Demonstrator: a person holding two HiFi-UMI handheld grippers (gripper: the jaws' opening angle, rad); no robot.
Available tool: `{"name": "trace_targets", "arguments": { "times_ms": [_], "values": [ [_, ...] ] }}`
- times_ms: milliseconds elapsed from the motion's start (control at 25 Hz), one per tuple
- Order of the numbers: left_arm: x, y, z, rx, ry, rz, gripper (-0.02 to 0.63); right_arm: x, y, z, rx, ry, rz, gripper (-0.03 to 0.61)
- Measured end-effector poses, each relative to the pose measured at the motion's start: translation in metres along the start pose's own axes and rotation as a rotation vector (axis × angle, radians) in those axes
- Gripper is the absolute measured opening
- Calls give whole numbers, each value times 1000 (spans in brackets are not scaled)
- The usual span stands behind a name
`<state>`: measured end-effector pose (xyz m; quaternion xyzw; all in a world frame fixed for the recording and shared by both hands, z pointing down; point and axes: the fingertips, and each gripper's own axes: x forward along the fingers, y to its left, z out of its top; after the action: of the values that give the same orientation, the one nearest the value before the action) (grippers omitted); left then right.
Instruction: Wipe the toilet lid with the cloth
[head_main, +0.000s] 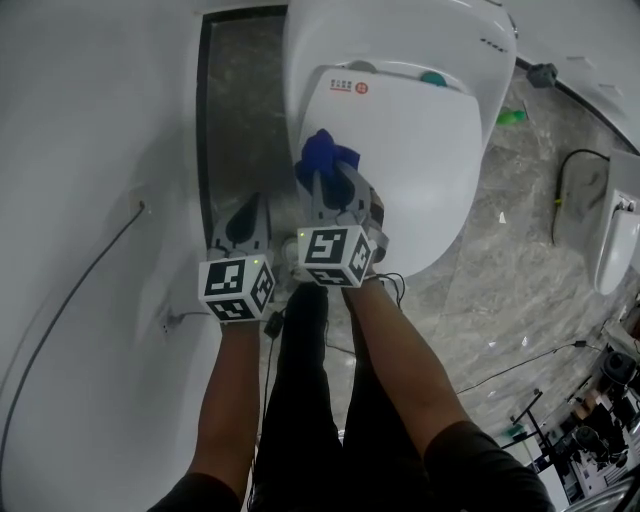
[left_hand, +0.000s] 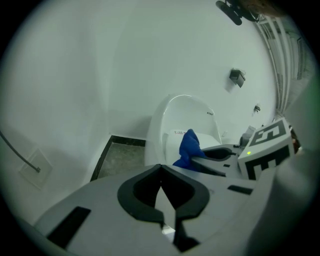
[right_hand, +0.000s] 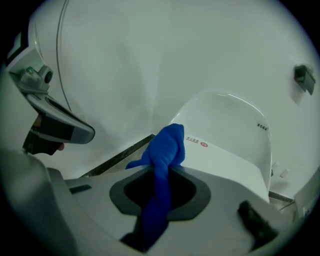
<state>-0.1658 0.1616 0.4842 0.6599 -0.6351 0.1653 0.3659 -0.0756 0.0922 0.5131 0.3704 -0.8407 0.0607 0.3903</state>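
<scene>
The white toilet lid (head_main: 410, 150) lies closed in the head view's upper middle, with a small label near its hinge. My right gripper (head_main: 322, 178) hovers over the lid's left edge and is shut on a bunched blue cloth (head_main: 324, 152). The cloth (right_hand: 165, 155) sticks out past the right gripper's jaw tips, with its tail running back between them. To the left, my left gripper (head_main: 254, 208) is shut with nothing in it, above the floor strip beside the bowl. The cloth (left_hand: 190, 148) and the lid (left_hand: 210, 142) also show in the left gripper view.
A dark marble floor strip (head_main: 232, 110) runs between the toilet and a white wall (head_main: 90, 150) on the left. A cable (head_main: 70, 300) trails down that wall. Another white fixture (head_main: 615, 240) with a black cord (head_main: 570, 185) stands at the right, and cluttered equipment (head_main: 590, 440) fills the lower right.
</scene>
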Motion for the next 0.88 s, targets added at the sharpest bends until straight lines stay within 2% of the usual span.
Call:
{"name": "trace_targets", "arguments": {
  "times_ms": [200, 440, 640, 880],
  "values": [
    [10, -19, 3, 28, 13, -27, 11, -20, -33, -18, 72, -16, -58, 66],
    [27, -51, 8, 73, 22, -77, 11, -46, -97, -59, 193, 8, -147, 66],
    [41, -87, 9, 121, 36, -146, 11, -64, -143, -92, 313, 34, -197, 66],
    [54, -125, 9, 167, 46, -211, 11, -84, -182, -127, 387, 59, -295, 66]
  ]
}}
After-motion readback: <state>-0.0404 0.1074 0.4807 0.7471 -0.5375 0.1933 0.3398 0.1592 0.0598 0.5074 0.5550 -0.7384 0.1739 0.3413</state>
